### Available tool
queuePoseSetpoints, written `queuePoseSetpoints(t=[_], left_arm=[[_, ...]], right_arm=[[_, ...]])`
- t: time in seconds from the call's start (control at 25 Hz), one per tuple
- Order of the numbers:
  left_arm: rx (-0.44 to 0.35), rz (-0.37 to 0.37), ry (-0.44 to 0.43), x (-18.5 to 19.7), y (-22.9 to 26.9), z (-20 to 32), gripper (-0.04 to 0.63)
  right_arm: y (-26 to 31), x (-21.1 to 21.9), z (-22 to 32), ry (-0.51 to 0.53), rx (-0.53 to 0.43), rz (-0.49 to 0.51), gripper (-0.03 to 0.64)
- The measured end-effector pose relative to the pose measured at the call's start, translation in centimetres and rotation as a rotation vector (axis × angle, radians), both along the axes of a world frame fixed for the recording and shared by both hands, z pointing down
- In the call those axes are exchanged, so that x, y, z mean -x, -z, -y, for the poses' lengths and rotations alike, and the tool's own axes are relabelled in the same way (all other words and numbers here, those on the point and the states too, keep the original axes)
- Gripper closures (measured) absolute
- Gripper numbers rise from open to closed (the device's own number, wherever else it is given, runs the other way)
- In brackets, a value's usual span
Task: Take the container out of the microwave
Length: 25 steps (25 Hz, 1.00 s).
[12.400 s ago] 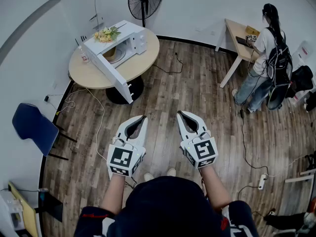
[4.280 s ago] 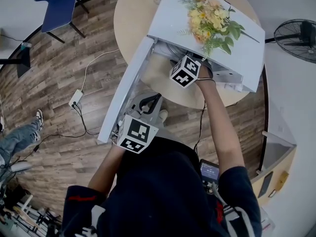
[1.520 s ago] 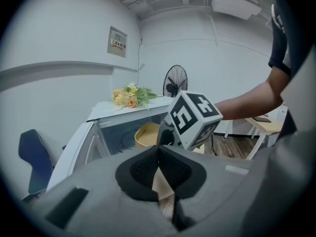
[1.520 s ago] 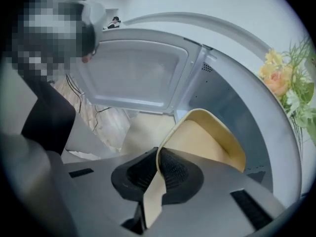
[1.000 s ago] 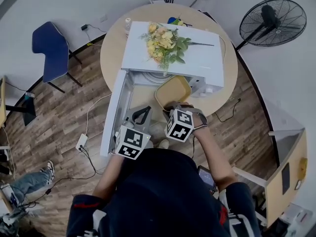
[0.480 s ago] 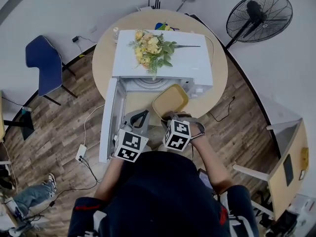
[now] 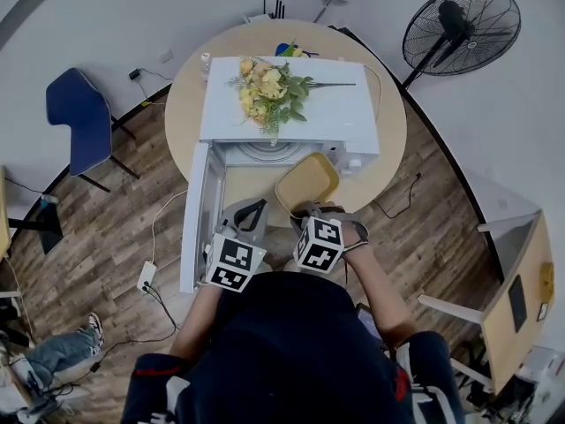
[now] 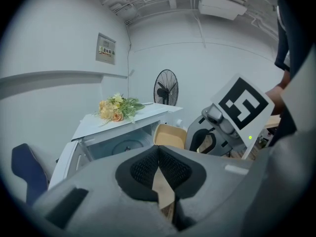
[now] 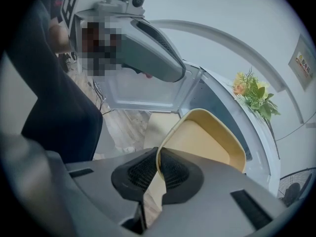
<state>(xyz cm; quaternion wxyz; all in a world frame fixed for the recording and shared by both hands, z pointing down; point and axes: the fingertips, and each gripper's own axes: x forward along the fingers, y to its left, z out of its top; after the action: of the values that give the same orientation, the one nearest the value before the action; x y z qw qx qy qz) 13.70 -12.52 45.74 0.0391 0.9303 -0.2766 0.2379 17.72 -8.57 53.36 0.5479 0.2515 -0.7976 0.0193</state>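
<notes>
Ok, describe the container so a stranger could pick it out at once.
Find the round wooden table with the white microwave on it, door open. Just in front of the open cavity is the container, a shallow pale-yellow tray with rounded corners. It alone is held up, its rim pinched in the right gripper's jaws.

microwave (image 7: 353, 113) 1 | container (image 7: 306, 182) 1 | fan (image 7: 461, 23) 1 | chair (image 7: 78, 122) 1

- You find no word, brand or number here that can be read.
- The wall plaque (image 8: 106, 49) bears print too small for you to make out.
- Your marker cubes (image 7: 320, 243) show only black-and-white square patterns.
</notes>
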Motion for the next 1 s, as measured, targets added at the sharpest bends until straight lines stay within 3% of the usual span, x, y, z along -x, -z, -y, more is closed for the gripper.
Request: queuePoseSetpoints(t=[1.0], left_arm=[[0.006, 0.023, 0.01, 0.02, -0.58, 0.02, 0.581]], right_arm=[[-0.49, -0.11, -0.28, 0.02, 0.002, -0.046, 0.597]])
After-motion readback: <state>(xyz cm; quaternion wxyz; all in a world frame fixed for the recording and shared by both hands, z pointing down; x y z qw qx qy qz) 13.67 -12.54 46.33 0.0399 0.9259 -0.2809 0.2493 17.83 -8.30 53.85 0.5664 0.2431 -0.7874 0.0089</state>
